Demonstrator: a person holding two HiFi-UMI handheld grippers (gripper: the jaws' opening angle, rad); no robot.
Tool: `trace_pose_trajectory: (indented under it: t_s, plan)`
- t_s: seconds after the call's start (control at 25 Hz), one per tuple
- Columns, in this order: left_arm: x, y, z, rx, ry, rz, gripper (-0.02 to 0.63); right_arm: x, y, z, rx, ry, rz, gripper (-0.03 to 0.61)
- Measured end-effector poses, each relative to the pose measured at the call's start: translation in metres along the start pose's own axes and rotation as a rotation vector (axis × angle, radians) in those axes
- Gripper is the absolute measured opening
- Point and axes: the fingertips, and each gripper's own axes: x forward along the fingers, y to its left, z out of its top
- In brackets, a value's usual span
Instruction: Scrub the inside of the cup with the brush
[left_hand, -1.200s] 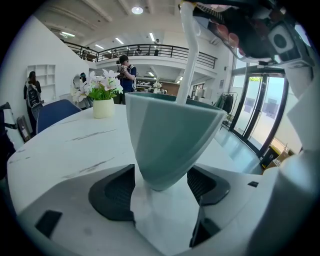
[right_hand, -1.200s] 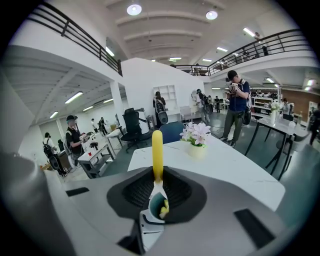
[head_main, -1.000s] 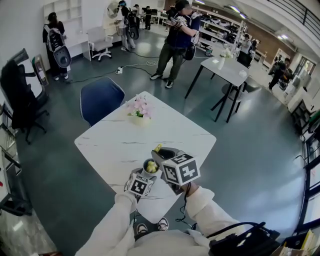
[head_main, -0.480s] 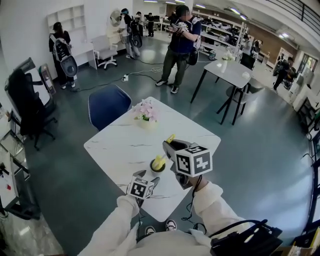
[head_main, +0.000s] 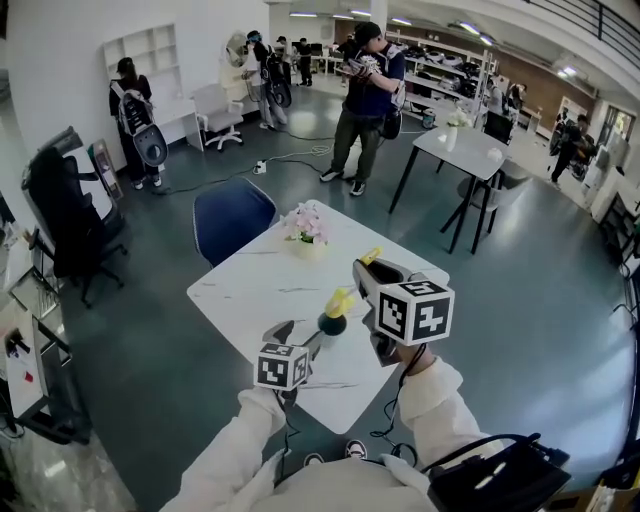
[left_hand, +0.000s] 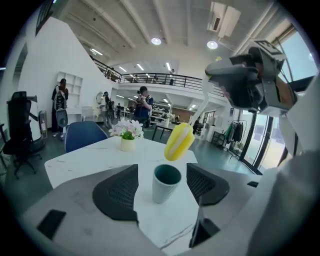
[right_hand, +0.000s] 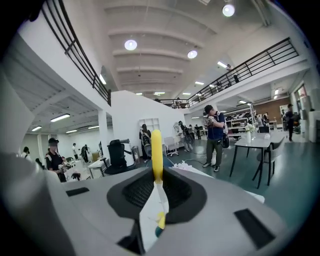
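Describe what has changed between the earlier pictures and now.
The brush has risen out of the cup and now hangs just above it, the right gripper staying shut on its handle. The left gripper has drawn back a little, jaws apart, not touching. Cup and flower pot stay on the table.

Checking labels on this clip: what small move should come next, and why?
Probably close the left gripper on the cup: its jaws stand apart either side, not touching, while the right gripper holds the brush just above the rim.
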Motion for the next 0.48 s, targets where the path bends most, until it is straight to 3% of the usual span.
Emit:
trace_pose_trajectory:
  t_s: [0.08, 0.36, 0.48]
  plan:
    - [-0.015, 0.004, 0.017, -0.022, -0.032, 0.028, 0.277, -0.008, 0.001, 0.003, 0.019, -0.033, -0.025, 0.106]
    - [-0.055, 0.007, 0.056, -0.024, -0.142, 0.113, 0.043, -0.025, -0.005, -0.004, 0.041, -0.076, -0.118, 0.106]
    - [-0.060, 0.001, 0.056, -0.051, -0.139, 0.116, 0.008, -0.030, -0.013, -0.020, 0.061, -0.053, -0.152, 0.106]
